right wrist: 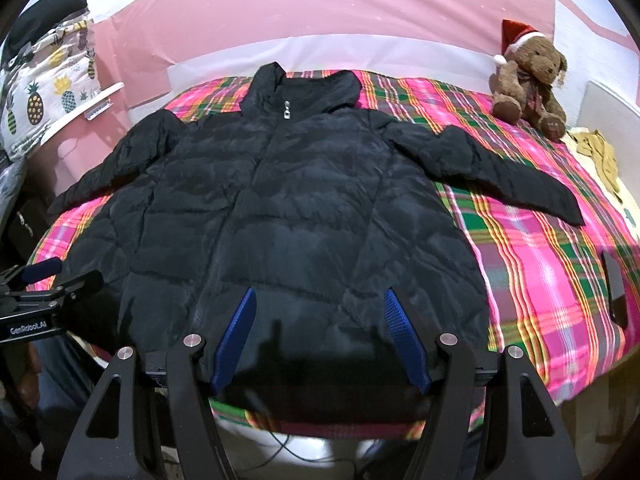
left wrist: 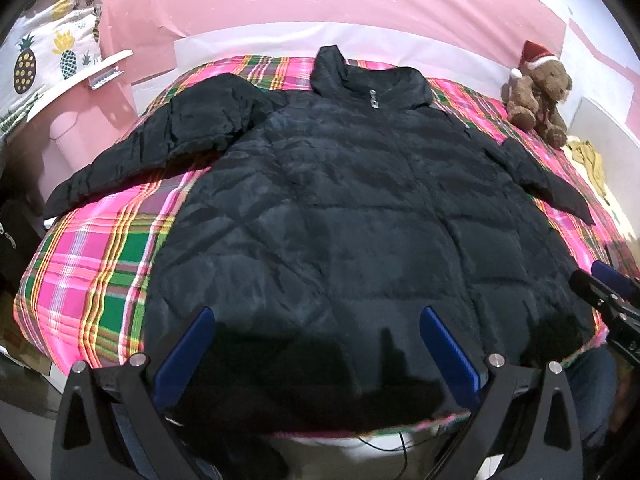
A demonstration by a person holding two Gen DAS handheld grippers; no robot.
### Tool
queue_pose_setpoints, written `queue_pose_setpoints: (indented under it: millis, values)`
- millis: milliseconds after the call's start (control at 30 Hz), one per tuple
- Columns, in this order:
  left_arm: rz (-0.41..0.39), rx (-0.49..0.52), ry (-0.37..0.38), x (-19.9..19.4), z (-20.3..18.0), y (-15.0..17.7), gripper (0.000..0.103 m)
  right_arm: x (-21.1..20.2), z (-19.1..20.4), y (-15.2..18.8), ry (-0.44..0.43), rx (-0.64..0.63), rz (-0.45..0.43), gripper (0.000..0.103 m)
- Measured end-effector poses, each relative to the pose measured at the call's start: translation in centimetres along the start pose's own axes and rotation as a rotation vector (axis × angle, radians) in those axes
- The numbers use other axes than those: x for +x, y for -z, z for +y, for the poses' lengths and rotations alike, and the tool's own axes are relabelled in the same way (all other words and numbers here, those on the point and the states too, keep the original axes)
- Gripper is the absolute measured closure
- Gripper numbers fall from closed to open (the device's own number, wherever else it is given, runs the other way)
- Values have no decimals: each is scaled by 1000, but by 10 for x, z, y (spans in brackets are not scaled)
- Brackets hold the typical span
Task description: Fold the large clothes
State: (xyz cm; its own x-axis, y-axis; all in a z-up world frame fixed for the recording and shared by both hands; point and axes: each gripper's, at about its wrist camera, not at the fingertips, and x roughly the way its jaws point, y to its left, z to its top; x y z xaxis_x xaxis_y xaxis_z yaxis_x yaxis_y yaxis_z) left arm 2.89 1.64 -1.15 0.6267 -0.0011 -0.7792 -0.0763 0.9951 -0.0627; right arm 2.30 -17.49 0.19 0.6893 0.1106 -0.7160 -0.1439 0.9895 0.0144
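Here we have a black quilted puffer jacket spread flat and face up on the plaid bedspread, zipped, collar at the far side, hem at the near edge of the bed, both sleeves angled out to left and right. Our left gripper and right gripper hover above the hem, each with its blue fingers spread wide and holding nothing.

Nothing is folded yet, so we judge the first step to be bringing a sleeve across the body. To do it well, we would pinch the left sleeve near its cuff, take only that layer, lift it just clear, and lay it straight across the chest so the padding does not bunch; the right sleeve would follow the same way. The shell looks slippery and puffy, so a deep bite and a slow carry seem wise.

Around us, a brown teddy bear in a Santa hat sits at the far right corner, well apart from the jacket. A yellowish cloth lies beyond it, and a dark flat object rests on the bedspread at the right, near enough that we should mind it when swinging that sleeve
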Motion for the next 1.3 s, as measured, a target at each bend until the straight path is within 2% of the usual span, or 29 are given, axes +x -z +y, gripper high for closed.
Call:
queue_pose_setpoints:
  millis: [200,433,600,767,967,1033,1200,1300]
  values:
    - [-42,-50,-50,15,31,-21,0,19,10,-22,-41,-29,-2,32]
    - [-76,-145,-126,33,86,-51,0,49,24,-52,-99,-73,17,32]
    - [-69,-221,-129,52,134,-68,0,76,32,-73,-136,-80,41,32]
    - [-56,-280,-186,78,178,-82,0,101,40,-92,-109,-115,54,32]
    - [-60,-410,-186,110,240,-95,0,128,40,-108,-95,-117,75,32]
    - [-56,-454,-208,121,260,-98,2,139,40,-113,-88,-120,86,32]
    - [-57,-567,-228,143,295,-99,5,162,35,-120,-70,-119,109,32]
    - [-96,-572,-248,147,303,-100,8,173,31,-122,-58,-115,119,32]
